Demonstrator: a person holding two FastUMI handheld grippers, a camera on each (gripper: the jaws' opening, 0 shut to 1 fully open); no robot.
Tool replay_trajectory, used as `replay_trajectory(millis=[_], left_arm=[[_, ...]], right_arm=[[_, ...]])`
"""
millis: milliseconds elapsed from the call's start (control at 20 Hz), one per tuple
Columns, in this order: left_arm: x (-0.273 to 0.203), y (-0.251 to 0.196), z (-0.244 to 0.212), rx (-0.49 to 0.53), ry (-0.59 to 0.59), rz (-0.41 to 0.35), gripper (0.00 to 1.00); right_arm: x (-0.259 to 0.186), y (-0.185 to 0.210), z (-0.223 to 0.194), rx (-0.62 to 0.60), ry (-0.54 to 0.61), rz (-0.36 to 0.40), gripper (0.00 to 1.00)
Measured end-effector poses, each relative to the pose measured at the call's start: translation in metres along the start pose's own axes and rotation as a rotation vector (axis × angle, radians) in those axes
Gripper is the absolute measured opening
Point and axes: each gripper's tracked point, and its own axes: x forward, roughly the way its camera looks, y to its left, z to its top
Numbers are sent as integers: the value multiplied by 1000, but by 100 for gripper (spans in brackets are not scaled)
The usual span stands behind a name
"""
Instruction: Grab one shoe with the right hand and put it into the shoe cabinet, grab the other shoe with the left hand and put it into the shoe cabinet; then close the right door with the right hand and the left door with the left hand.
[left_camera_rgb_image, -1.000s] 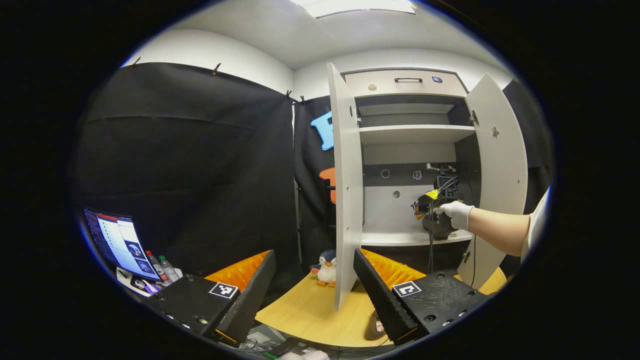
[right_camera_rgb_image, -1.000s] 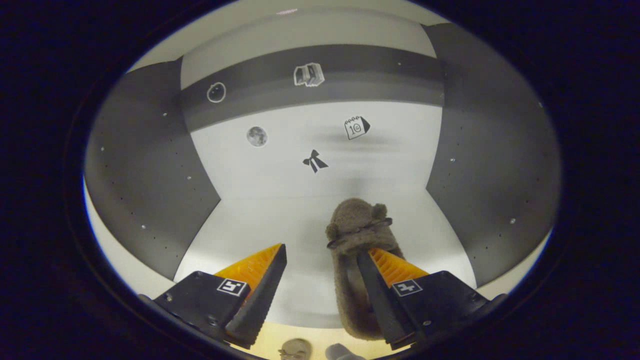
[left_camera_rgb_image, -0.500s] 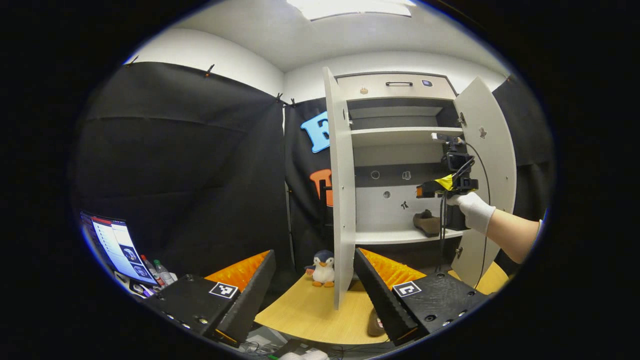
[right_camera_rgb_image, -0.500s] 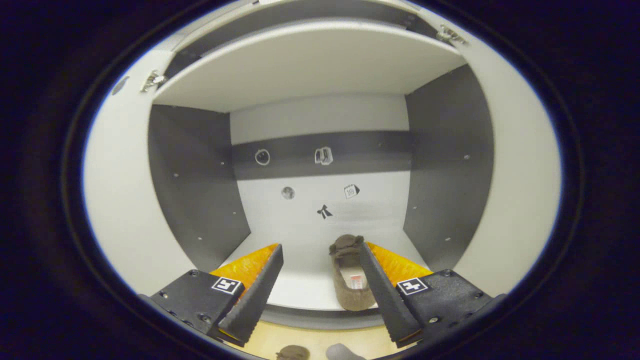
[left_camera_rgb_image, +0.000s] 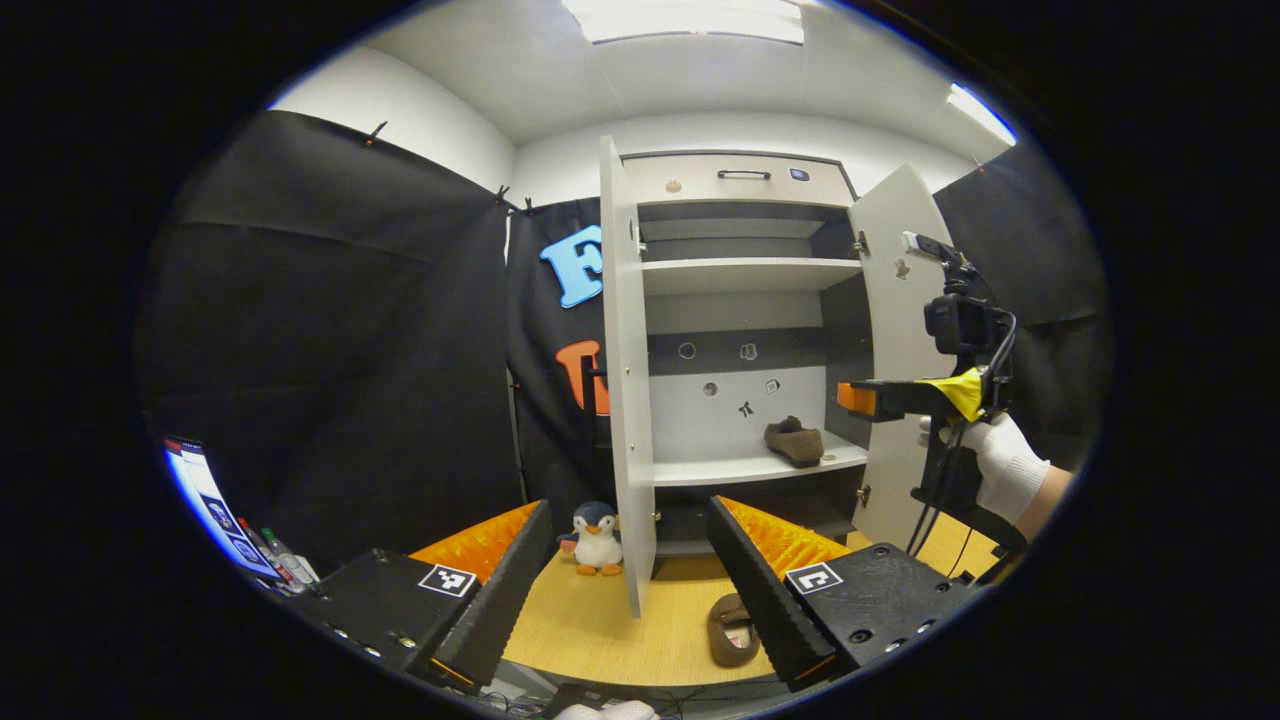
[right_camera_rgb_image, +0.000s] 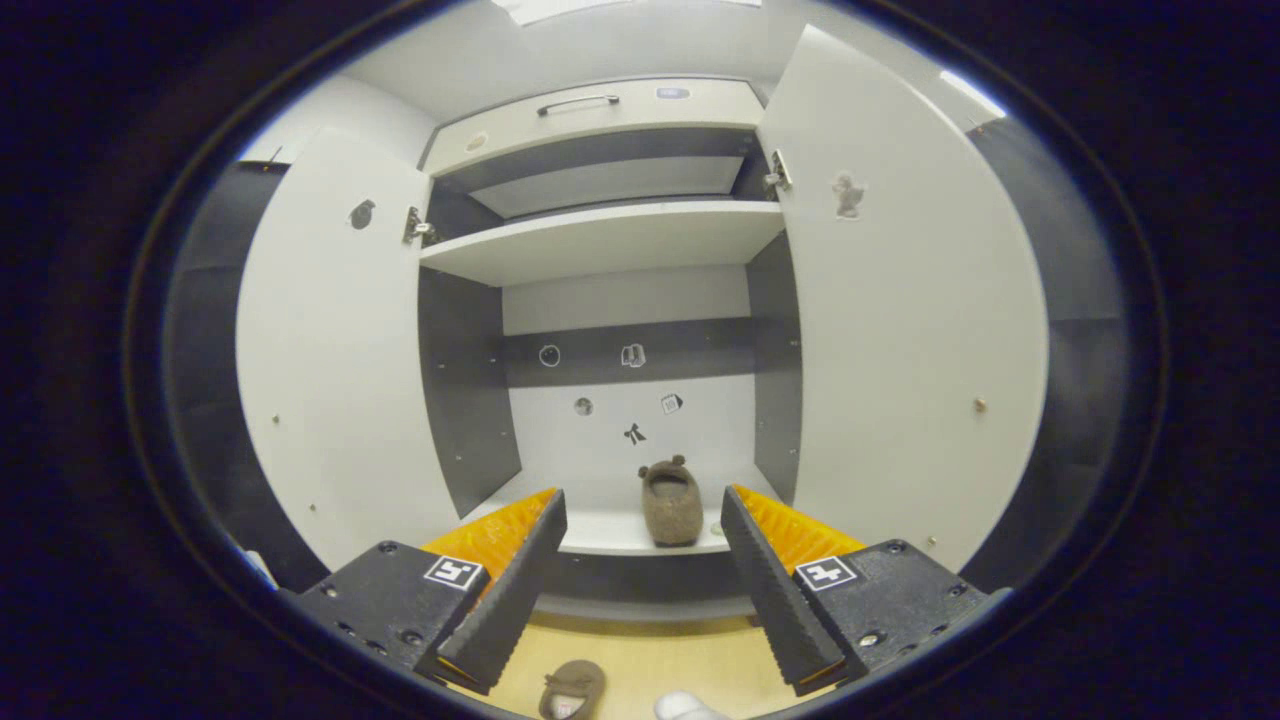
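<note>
Pale grey shoe cabinet (right_camera_rgb_image: 610, 240) stands with both doors swung wide: the left door (right_camera_rgb_image: 330, 360) and the right door (right_camera_rgb_image: 900, 330). One brown fuzzy shoe (right_camera_rgb_image: 670, 503) sits on the lower shelf (right_camera_rgb_image: 600, 530), toe toward the back wall, with small stickers above it. The upper shelf holds nothing. A second brown shoe (left_camera_rgb_image: 732, 630) lies on the wooden surface (left_camera_rgb_image: 610, 620) in front of the cabinet, near a toy penguin (left_camera_rgb_image: 598, 538). Two shoes in all, two doors, one penguin. The right tongs (right_camera_rgb_image: 640, 560) hover before the cabinet, spread wide and holding nothing. The left tongs (left_camera_rgb_image: 630, 575) are likewise spread wide and empty, above the surface. A gloved hand (left_camera_rgb_image: 1000, 465) holds the right tongs.
</note>
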Motion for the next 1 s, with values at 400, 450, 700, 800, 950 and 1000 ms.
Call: replay_trajectory(millis=[400,450,700,800,950,1000], left_arm=[[7,-36,-28,28,26,-112,96],[11,-43,-35,30,40,-125,96],[42,-77,-67,12,96,-170,96],[59,-89,-85,13,125,-183,96],[83,-111,-140,2,227,-206,97],[91,-116,-162,2,262,-208,97]], right_arm=[[-116,-43,-68,-1,45,-43,99],[-123,-48,-75,-9,53,-52,99],[-127,-76,-95,-54,110,-93,99],[-119,-83,-100,-37,136,-84,99],[-107,-95,-112,-26,180,-84,99],[-102,-98,-117,-26,195,-84,99]])
